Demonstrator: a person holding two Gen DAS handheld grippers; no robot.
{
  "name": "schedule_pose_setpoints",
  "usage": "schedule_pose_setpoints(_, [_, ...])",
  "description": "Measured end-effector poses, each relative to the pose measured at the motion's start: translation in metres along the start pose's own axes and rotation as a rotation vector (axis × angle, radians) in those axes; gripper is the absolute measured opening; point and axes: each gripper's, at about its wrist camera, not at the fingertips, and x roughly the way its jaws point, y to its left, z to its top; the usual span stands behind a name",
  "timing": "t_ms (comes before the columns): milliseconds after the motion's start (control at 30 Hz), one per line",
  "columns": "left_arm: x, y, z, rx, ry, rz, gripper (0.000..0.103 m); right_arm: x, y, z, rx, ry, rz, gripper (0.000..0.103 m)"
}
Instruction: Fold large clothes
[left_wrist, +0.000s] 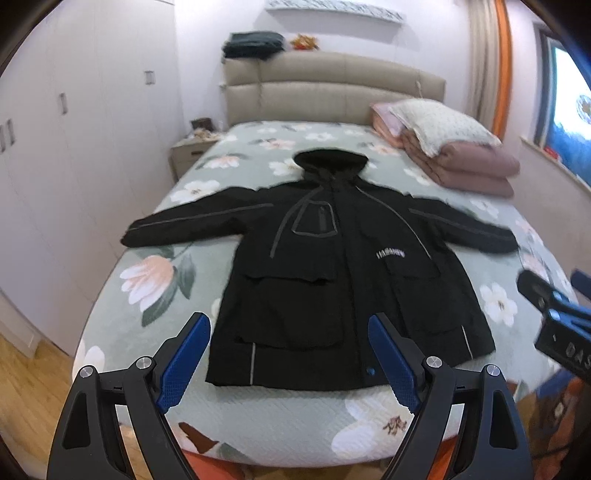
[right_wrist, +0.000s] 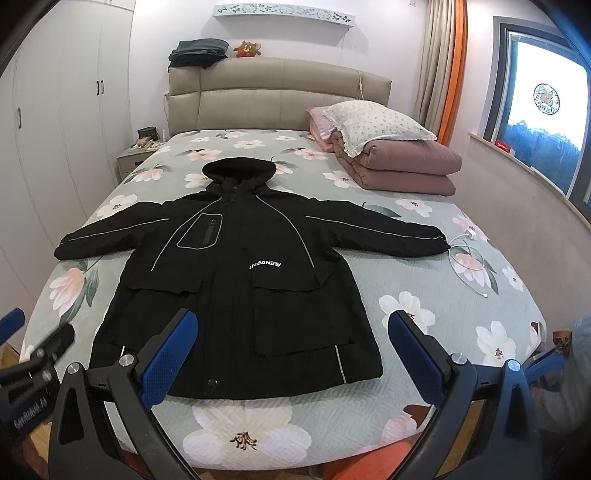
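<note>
Two handheld grippers hover above the foot of a bed (right_wrist: 369, 280), each seen through its own wrist camera. The left gripper (left_wrist: 289, 360) has its blue-padded fingers (left_wrist: 184, 363) spread wide apart, with nothing between them. The right gripper (right_wrist: 293, 356) is likewise spread wide, its blue fingers (right_wrist: 168, 362) holding nothing. Neither gripper touches the fabric.

Lying flat on the bed is a black hooded jacket (right_wrist: 243, 280), front side up. Its hood (right_wrist: 239, 170) points toward the padded beige headboard (right_wrist: 277, 96), and its hem lies near the foot end of the mattress, closest to the grippers. Both sleeves stretch straight out to the sides. Thin grey piping runs along the sleeves and curves down the chest. A piped chest pocket sits on one side, white lettering on the other, and two large flap pockets lie lower down.

The bedspread is pale green with large white and peach flowers. Near the head of the bed, toward the window side, a folded dusty-pink quilt (right_wrist: 410, 170) is stacked with a white patterned pillow (right_wrist: 373, 122) on top. A white charging cable (right_wrist: 469, 258) lies on the bedspread just beyond the end of one sleeve. On top of the headboard sit a folded dark green cloth (right_wrist: 197, 53) and a small orange plush toy (right_wrist: 247, 48). A nightstand (right_wrist: 136, 157) stands beside the bed, next to white wardrobe doors (right_wrist: 55, 110). An orange curtain (right_wrist: 456, 70) hangs beside a window (right_wrist: 543, 110).
</note>
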Motion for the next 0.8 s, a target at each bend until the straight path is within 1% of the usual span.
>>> schedule_pose_setpoints(67, [-0.003, 0.010, -0.001, -0.046, -0.023, -0.008, 0.088, -0.009, -0.002, -0.003, 0.004, -0.009, 0.000, 0.103])
schedule_pose_setpoints(133, [-0.004, 0.017, -0.003, -0.086, -0.016, -0.027, 0.088, -0.017, -0.006, -0.006, 0.011, -0.022, -0.006, 0.103])
schedule_pose_setpoints(167, [-0.004, 0.018, -0.004, -0.085, -0.008, -0.046, 0.088, -0.020, -0.008, -0.007, 0.017, -0.028, -0.010, 0.103])
schedule_pose_setpoints(200, [-0.004, 0.016, -0.004, -0.067, 0.001, -0.055, 0.088, -0.023, -0.012, -0.008, 0.023, -0.031, -0.013, 0.103])
schedule_pose_setpoints(233, [-0.004, 0.013, -0.004, -0.048, 0.006, -0.047, 0.088, -0.026, -0.015, -0.009, 0.032, -0.034, -0.014, 0.103])
schedule_pose_setpoints(267, [-0.003, 0.009, -0.003, -0.027, 0.006, -0.021, 0.088, -0.027, -0.018, -0.009, 0.041, -0.037, -0.016, 0.103])
schedule_pose_setpoints(300, [-0.003, 0.005, -0.001, -0.016, 0.000, -0.015, 0.088, -0.025, -0.024, -0.009, 0.055, -0.040, -0.017, 0.103])
schedule_pose_setpoints(400, [0.012, -0.012, 0.007, 0.021, 0.016, -0.045, 0.088, -0.007, -0.038, -0.007, 0.085, -0.031, -0.018, 0.103])
schedule_pose_setpoints(467, [0.035, -0.028, 0.014, 0.049, 0.026, -0.033, 0.088, 0.012, -0.045, -0.004, 0.096, -0.026, -0.025, 0.103])
schedule_pose_setpoints(533, [0.064, -0.046, 0.018, 0.079, 0.026, -0.034, 0.089, 0.051, -0.057, -0.007, 0.113, -0.018, -0.051, 0.103])
schedule_pose_setpoints(633, [0.119, -0.073, 0.026, 0.096, 0.054, -0.065, 0.089, 0.114, -0.079, -0.015, 0.147, 0.013, -0.081, 0.103])
schedule_pose_setpoints(700, [0.173, -0.098, 0.038, 0.097, 0.103, -0.113, 0.089, 0.163, -0.104, -0.019, 0.198, 0.048, -0.111, 0.103])
schedule_pose_setpoints(733, [0.196, -0.111, 0.045, 0.105, 0.106, -0.133, 0.088, 0.189, -0.120, -0.021, 0.224, 0.060, -0.129, 0.103])
schedule_pose_setpoints(800, [0.233, -0.135, 0.056, 0.129, 0.102, -0.133, 0.088, 0.230, -0.149, -0.019, 0.266, 0.079, -0.165, 0.103])
